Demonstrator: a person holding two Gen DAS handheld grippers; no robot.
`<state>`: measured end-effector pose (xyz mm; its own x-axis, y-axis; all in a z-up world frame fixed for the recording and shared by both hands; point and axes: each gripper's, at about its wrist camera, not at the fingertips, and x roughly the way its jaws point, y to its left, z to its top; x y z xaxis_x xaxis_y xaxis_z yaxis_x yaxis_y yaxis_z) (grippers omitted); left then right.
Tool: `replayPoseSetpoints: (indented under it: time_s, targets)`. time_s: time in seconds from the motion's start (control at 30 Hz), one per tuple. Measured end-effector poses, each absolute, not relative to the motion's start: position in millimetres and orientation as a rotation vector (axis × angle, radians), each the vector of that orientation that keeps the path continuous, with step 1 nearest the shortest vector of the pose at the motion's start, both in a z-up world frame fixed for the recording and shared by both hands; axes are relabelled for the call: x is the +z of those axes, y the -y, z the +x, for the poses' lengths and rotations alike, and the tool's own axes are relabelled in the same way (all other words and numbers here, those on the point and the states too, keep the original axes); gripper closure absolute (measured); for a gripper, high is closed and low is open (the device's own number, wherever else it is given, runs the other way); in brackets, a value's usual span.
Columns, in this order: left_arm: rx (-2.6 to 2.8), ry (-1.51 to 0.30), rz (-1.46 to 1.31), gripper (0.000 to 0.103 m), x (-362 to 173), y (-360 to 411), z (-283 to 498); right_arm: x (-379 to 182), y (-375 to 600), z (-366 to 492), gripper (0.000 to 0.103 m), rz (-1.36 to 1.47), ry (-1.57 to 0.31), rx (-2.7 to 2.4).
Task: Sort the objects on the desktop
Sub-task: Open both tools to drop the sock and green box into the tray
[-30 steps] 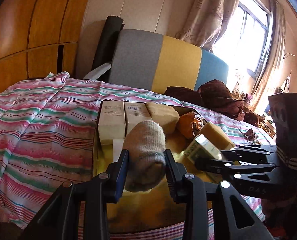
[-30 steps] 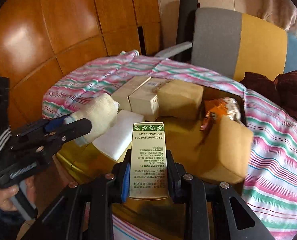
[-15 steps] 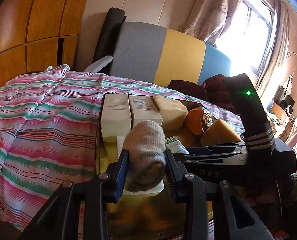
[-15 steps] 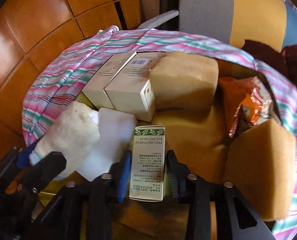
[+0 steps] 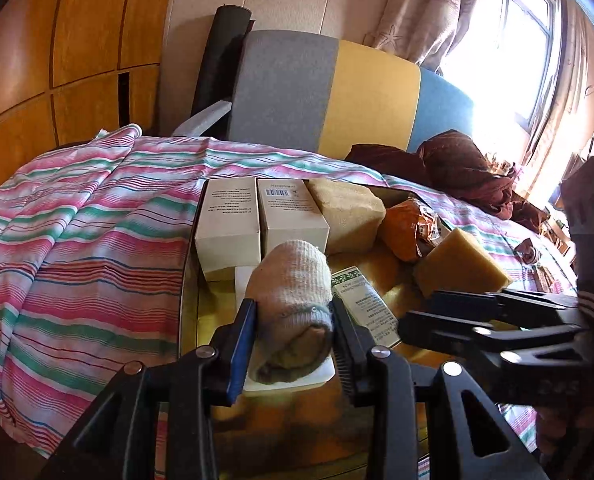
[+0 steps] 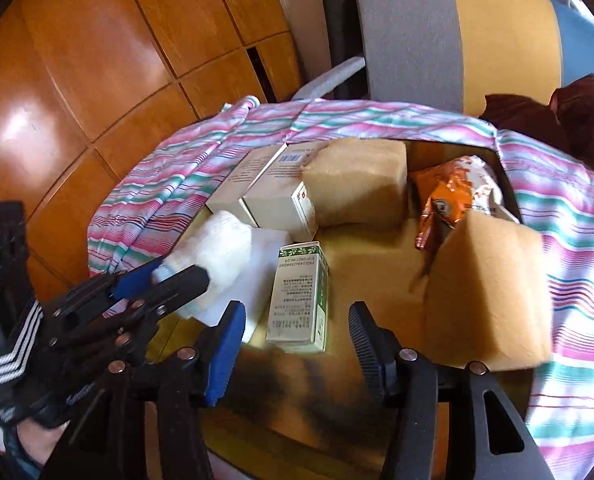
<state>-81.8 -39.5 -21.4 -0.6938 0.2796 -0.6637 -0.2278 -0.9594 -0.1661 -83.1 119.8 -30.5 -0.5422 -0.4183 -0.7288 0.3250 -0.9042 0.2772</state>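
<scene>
The left gripper (image 5: 293, 338) is clamped on a rolled sock (image 5: 291, 300) above a white pad (image 6: 257, 276); the right gripper (image 6: 295, 344) stands spread, the green-printed carton (image 6: 299, 298) lying free between its fingers on the yellow tabletop (image 6: 369, 248); two white boxes (image 5: 261, 220), two sponges (image 6: 485, 292) and an orange packet (image 6: 445, 200) crowd the far and right sides.

Right gripper (image 6: 295, 344): a second ago it was clamped on the green-and-white carton (image 6: 299, 294); now its jaws stand wide apart, clear of the carton on both sides.
Green-and-white carton: was held up between the fingers; now lies flat on the yellow tray (image 6: 369, 248), just beside the white pad (image 6: 257, 264).
Right gripper, from the left view (image 5: 417, 316): has pulled back from the carton (image 5: 363, 304).
</scene>
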Motion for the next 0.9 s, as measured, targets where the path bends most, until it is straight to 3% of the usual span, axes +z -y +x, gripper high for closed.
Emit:
replayPoseSetpoints:
  time_s: [0.43, 0.53, 0.9]
  targets:
    - [2.740, -0.066, -1.107, 0.057, -21.7, 24.2, -89.1, -22.1, -182.4, -42.2, 0.041, 1.100, 0.232, -2.551]
    - [2.767, -0.108, -1.122, 0.044, -23.7, 26.4, -89.0, -25.2, -205.0, -36.5, 0.041, 1.098, 0.295, -2.577]
    - [2.781, -0.111, -1.102, 0.044, -17.7, 30.8, -82.6, -15.3, -268.9, -3.3, 0.036, 0.996, 0.402, -2.704]
